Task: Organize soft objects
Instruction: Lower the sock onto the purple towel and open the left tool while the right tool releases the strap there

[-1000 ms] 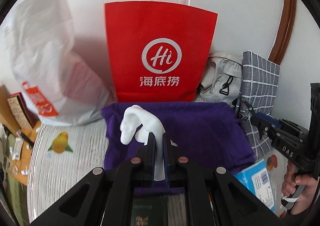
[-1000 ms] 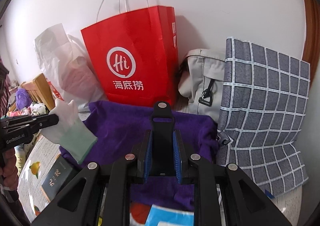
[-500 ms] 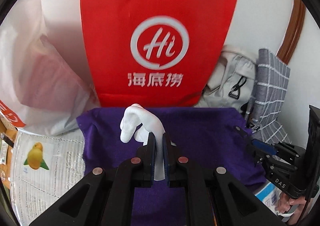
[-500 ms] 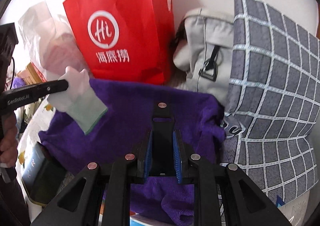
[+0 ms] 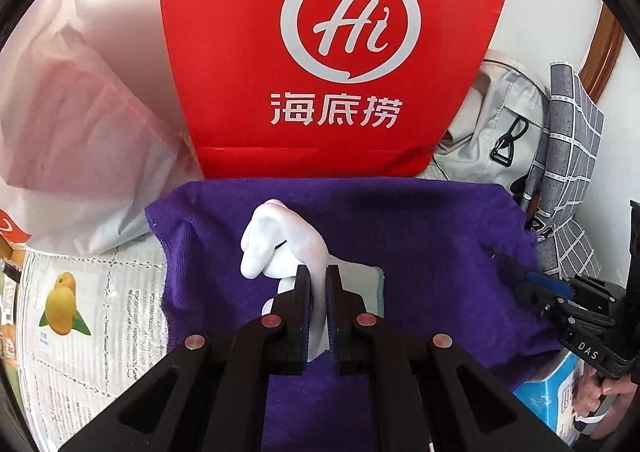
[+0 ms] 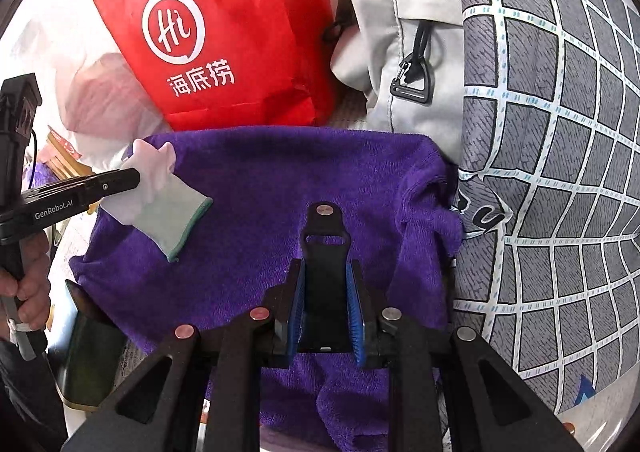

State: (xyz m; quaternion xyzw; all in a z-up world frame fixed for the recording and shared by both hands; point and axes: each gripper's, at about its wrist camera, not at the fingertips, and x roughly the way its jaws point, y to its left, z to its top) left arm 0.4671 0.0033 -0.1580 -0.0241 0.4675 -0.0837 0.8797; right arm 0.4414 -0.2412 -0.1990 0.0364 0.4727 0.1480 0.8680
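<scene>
My left gripper (image 5: 317,272) is shut on a white glove (image 5: 280,242) with a green cuff. It holds the glove low over a purple towel (image 5: 420,236). The glove (image 6: 160,192) and left gripper (image 6: 134,176) also show at the left of the right wrist view, above the towel (image 6: 300,172). My right gripper (image 6: 326,272) is shut on a black flat piece (image 6: 325,252) that stands up between its blue pads, over the towel's near right part. It shows at the right edge of the left wrist view (image 5: 516,272).
A red paper bag (image 5: 332,52) stands behind the towel against the wall. A white plastic bag (image 5: 80,124) is left of it. A grey bag (image 6: 400,52) and a grey checked cushion (image 6: 552,172) are on the right. A blue box (image 5: 552,392) lies near right.
Both grippers have moved forward and down toward the towel and red bag. The left gripper still holds the glove, now lower over the towel.
</scene>
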